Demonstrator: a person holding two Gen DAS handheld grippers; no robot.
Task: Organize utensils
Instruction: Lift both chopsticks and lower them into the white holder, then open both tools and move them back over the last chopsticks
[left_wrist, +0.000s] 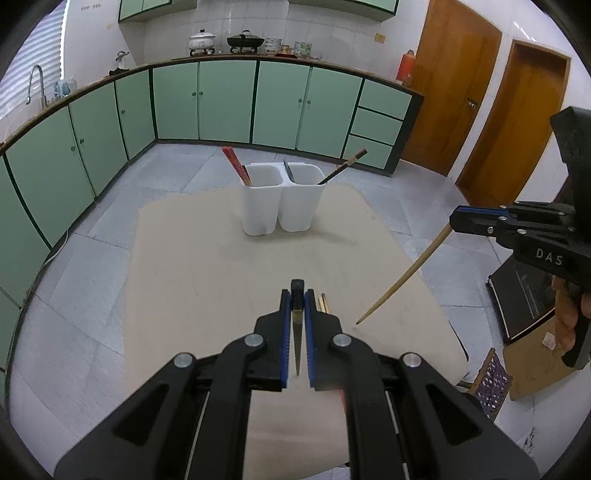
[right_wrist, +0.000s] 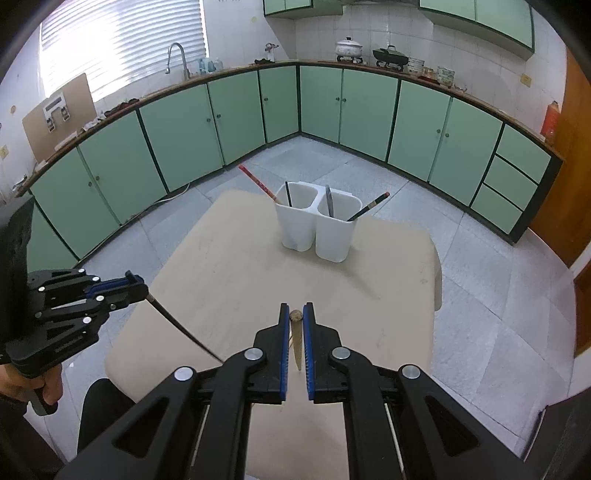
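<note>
Left wrist view shows the left gripper (left_wrist: 296, 295) clamped on a dark chopstick (left_wrist: 297, 332); the right gripper (left_wrist: 452, 221) pinches a pale chopstick (left_wrist: 402, 275); both hang well short of the white holder (left_wrist: 282, 206); each should probably enter its compartment tip-down before release.

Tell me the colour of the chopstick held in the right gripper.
Light tan, bamboo-coloured. The chopstick in the right gripper shows best in the left wrist view.
</note>
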